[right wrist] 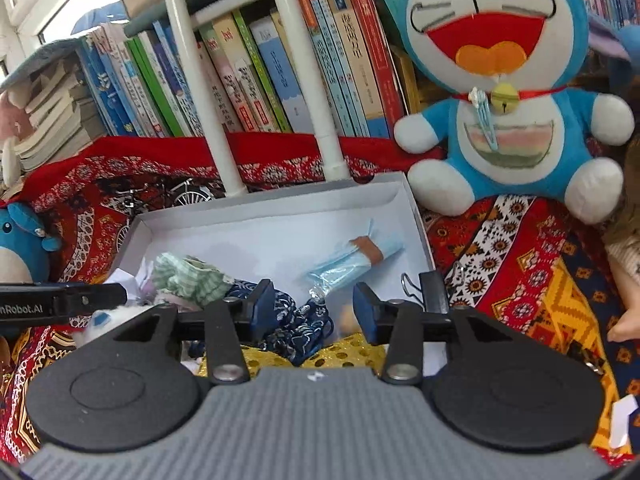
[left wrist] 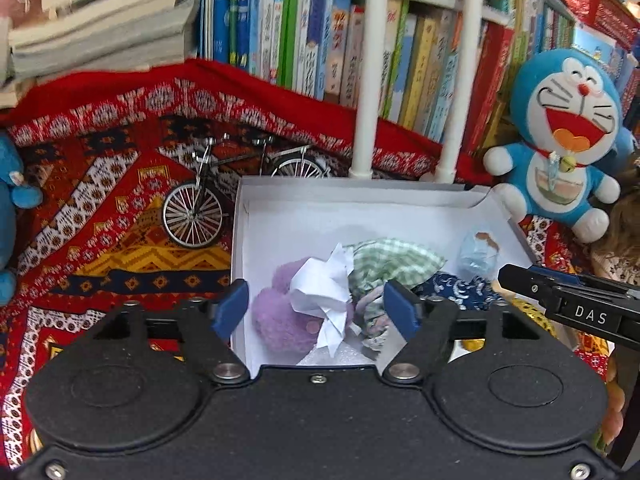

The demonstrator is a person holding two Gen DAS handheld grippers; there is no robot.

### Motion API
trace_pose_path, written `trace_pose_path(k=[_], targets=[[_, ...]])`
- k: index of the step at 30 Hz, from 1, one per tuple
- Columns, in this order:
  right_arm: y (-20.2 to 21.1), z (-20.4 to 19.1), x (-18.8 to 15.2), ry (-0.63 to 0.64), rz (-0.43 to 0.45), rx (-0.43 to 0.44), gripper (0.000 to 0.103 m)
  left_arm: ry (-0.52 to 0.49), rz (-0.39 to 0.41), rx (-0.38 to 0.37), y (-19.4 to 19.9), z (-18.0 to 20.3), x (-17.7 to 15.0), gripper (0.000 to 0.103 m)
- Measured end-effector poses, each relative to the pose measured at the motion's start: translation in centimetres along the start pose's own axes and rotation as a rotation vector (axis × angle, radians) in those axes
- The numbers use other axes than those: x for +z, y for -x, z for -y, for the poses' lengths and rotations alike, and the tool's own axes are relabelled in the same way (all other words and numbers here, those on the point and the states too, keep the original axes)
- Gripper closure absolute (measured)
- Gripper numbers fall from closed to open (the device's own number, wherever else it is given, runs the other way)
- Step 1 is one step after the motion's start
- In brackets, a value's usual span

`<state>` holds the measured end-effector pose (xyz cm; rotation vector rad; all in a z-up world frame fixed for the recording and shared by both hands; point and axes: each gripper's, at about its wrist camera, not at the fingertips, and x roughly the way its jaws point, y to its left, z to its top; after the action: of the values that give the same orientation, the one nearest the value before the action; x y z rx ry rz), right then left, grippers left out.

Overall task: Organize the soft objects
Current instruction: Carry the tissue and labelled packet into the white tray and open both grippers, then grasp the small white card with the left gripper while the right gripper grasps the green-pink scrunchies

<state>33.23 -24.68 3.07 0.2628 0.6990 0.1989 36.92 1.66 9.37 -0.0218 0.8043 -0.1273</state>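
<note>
A white box [left wrist: 360,190] [right wrist: 280,208] lies on the red patterned cloth. In it lie a purple plush [left wrist: 280,320], crumpled white paper [left wrist: 320,296], a green checked cloth [left wrist: 392,260] [right wrist: 192,276], a navy patterned cloth [left wrist: 460,290] [right wrist: 296,328], a light blue packet [left wrist: 476,256] [right wrist: 352,256] and gold sequin fabric [right wrist: 344,354]. My left gripper [left wrist: 320,308] is open just above the purple plush and paper, holding nothing. My right gripper [right wrist: 316,304] is open above the navy cloth, empty.
A Doraemon plush [left wrist: 560,128] [right wrist: 504,92] sits against the bookshelf [left wrist: 320,24] at the right. A model bicycle [left wrist: 224,196] stands left of the box. A blue plush [right wrist: 20,248] is at the far left. Two white posts [left wrist: 368,80] rise behind the box.
</note>
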Motion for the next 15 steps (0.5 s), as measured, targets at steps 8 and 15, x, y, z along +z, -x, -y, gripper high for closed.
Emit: trace_pose_path(k=[8,15], targets=[[5.4,-0.2,0.0,0.065,0.081,0.005,0.026,-0.078,0.086,-0.035,5.4,2.5,-0.8,0.021],[10.5,0.4,-1.4,0.115,0.152,0.005,0.016,-0.121,0.123,-0.089,9.6,5.7,-3.5,0.019]])
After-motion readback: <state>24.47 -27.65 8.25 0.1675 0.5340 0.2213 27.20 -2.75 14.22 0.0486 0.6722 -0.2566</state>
